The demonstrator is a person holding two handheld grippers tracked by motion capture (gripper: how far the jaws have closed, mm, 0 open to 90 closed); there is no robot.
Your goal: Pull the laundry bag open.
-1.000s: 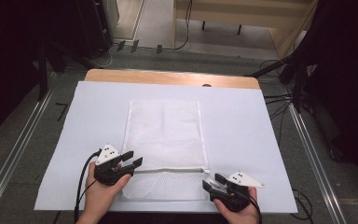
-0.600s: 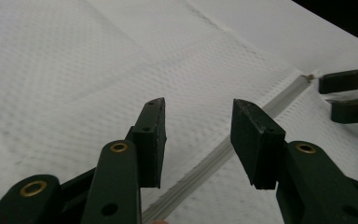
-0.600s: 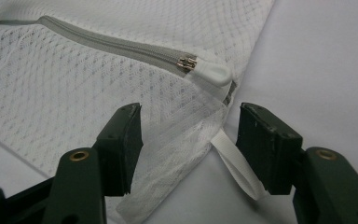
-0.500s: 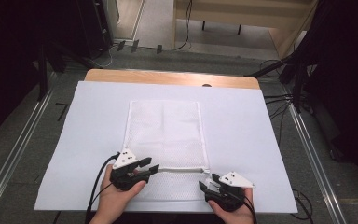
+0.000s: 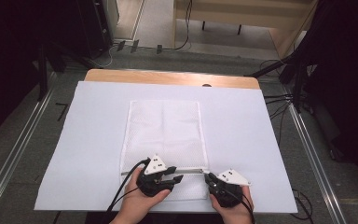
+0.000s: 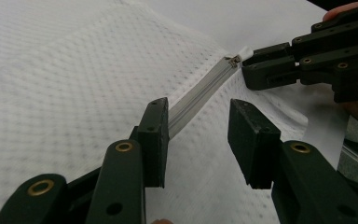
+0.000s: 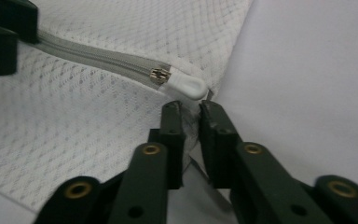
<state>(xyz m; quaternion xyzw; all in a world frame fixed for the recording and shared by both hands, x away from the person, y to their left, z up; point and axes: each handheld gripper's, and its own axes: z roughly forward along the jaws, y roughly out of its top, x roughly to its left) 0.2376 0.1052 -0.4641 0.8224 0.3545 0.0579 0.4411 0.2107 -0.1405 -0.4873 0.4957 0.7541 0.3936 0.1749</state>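
Jaws of the right gripper (image 7: 191, 109) have just closed, pinching the mesh bag (image 5: 164, 128) corner beside the zipper pull (image 7: 185, 87); the left gripper (image 6: 198, 135) gapes astride the zipper (image 6: 200, 91), on a white sheet (image 5: 93, 140) covering the tabletop (image 5: 168, 77).

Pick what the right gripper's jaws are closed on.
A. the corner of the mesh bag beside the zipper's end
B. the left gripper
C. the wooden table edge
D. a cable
A: in the right gripper view, the right gripper pinches the mesh bag fabric just below the zipper end.
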